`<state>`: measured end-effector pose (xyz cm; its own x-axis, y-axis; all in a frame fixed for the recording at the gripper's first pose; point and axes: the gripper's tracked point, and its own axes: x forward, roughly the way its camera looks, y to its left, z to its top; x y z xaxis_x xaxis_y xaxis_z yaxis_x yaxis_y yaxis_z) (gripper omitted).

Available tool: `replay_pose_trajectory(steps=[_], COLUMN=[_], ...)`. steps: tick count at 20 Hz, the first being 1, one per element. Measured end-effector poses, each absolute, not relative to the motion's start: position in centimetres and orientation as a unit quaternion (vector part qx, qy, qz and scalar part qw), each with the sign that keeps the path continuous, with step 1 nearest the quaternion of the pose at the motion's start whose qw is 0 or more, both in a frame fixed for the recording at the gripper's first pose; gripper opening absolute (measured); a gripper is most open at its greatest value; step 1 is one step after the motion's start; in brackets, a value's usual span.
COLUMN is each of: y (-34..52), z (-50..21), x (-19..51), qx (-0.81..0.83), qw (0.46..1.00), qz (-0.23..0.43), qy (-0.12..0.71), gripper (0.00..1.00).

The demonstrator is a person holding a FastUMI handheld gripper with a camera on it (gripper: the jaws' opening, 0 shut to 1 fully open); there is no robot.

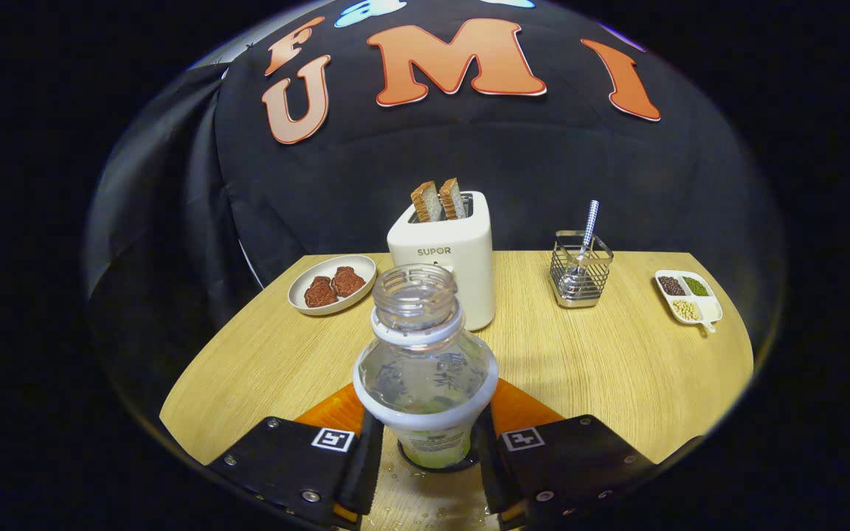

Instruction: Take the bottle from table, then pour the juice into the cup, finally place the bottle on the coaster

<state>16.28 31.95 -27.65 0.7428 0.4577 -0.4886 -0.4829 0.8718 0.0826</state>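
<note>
Gripper view: the gripper (425, 450) clamps both fingers on the uncapped bottle (425, 369), upright just in front of the toaster (443, 254). Whether it touches the table (617, 369) is unclear.

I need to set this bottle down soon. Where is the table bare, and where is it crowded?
The tool is shut on the bottle. Bare wood lies between the toaster and the wire rack, running toward the tool's right side, and on the near left below the plate of meat. The far edge is crowded; the sectioned dish fills the right corner.
</note>
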Motion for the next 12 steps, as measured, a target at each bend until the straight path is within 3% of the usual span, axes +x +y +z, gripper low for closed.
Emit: replay_pose_trajectory(steps=[3,12], y=[31.8,30.4], z=[-27.7,-26.7], x=[16.4,16.1], qx=[-0.036,-0.038], qw=[0.935,0.940], qz=[0.253,0.229], qy=[0.245,0.250], gripper=[0.58,0.81])
